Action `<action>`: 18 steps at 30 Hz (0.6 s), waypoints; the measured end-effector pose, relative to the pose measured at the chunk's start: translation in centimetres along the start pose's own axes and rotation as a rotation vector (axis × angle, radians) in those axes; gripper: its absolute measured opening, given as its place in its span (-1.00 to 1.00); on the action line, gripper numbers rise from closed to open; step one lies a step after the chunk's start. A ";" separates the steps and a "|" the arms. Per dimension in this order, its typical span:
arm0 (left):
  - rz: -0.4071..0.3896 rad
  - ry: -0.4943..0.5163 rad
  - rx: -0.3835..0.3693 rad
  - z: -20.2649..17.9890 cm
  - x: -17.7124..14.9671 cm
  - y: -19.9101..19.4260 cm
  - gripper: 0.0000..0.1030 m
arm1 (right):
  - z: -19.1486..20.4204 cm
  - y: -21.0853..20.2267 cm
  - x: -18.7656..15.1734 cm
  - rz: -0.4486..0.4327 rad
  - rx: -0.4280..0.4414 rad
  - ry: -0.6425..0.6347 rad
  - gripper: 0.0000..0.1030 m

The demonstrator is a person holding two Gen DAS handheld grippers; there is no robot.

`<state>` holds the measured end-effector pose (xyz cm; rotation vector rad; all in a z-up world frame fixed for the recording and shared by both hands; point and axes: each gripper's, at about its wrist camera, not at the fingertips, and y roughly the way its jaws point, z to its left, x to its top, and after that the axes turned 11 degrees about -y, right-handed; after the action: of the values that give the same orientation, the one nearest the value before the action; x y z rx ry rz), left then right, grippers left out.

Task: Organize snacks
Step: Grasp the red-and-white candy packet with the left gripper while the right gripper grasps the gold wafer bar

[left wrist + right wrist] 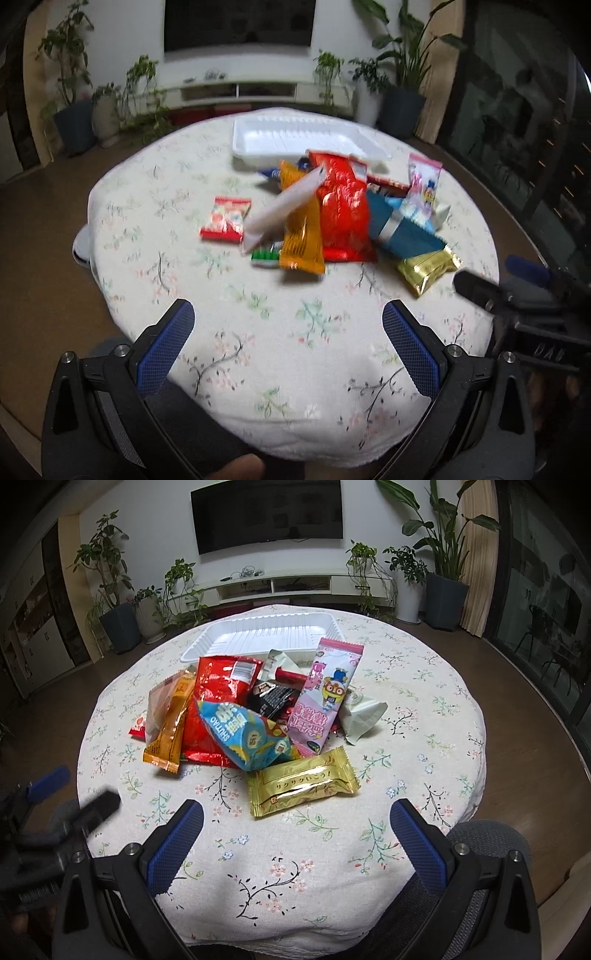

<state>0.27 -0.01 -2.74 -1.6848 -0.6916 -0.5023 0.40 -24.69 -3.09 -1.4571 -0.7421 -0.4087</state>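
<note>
Left hand-held gripper (288,325), black frame, silver screws, blue textured fingers (166,347), right hand-held gripper (295,823) alike

Ahead of me a dark television (266,514) hangs on the wall. Potted plants (439,542) flank the white media shelf (288,583) below it.

Left hand-held gripper (288,325) held level, jaws spread wide, nothing between the blue pads (166,347). Right hand-held gripper (295,825) same pose: jaws wide apart, empty, blue pads (417,843) facing inward. Each shows at the edge of the other's view, side by side and near each other. A bit of a hand (240,467), probably a thumb, shows blurred at the bottom of the left wrist view.
</note>
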 end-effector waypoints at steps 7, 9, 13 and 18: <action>-0.010 0.027 0.059 1.4 2.3 0.6 0.99 | -2.1 -0.3 0.5 -0.050 0.020 0.061 1.00; -0.024 0.068 0.036 1.5 3.6 0.9 0.99 | -2.8 -0.3 0.4 -0.061 0.043 0.093 1.00; -0.013 0.225 -0.025 1.1 6.5 2.3 0.57 | -3.6 0.1 0.4 -0.068 0.101 0.117 0.96; 0.047 0.434 -0.080 1.4 10.1 5.4 0.36 | -3.5 0.3 0.5 -0.084 0.146 0.079 0.94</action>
<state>11.34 2.39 -0.29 -1.5884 -0.3179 -0.8394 1.66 -27.94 -2.80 -1.2694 -0.7556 -0.4643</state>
